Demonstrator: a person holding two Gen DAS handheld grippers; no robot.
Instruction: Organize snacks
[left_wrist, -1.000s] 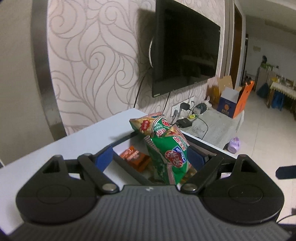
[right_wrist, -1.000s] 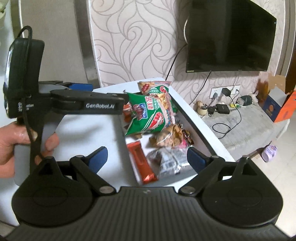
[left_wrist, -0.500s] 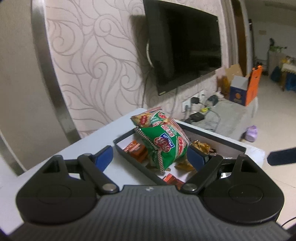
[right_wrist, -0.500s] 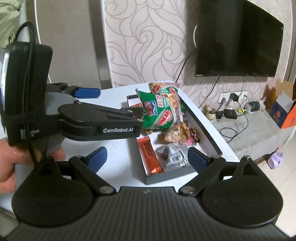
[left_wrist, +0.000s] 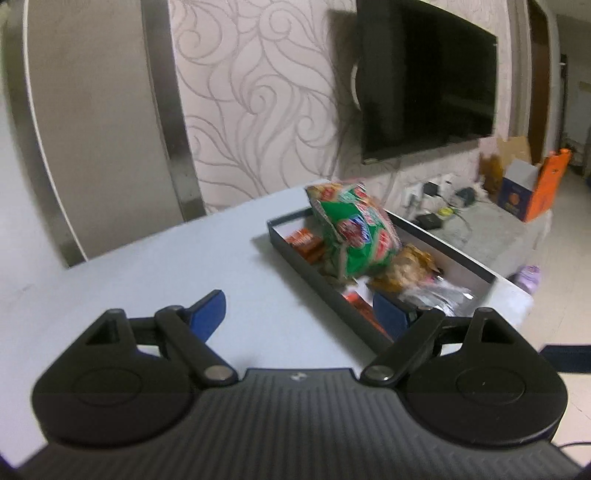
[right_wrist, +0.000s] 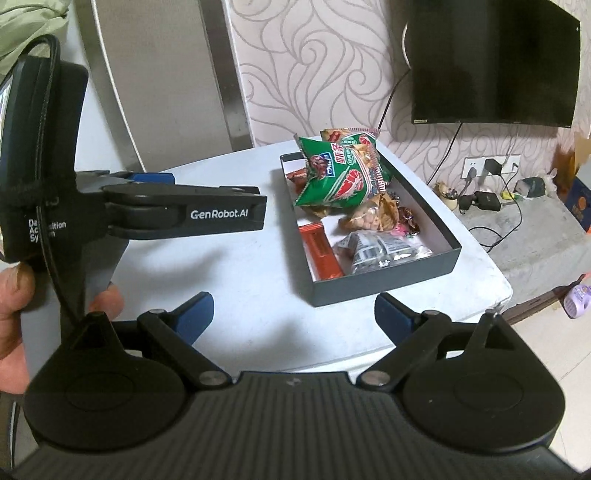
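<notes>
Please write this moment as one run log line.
left gripper: open, empty | right gripper: open, empty | green snack bag: in box

Readable text, right wrist view: "GenRobot.AI" in white on the side of my left gripper (right_wrist: 221, 214). Its strapped black module (right_wrist: 40, 158) shows partial white lines, "Da…", "Ac…ition", "Sy…m". Print on the green snack bag (right_wrist: 338, 177) not legible.
</notes>
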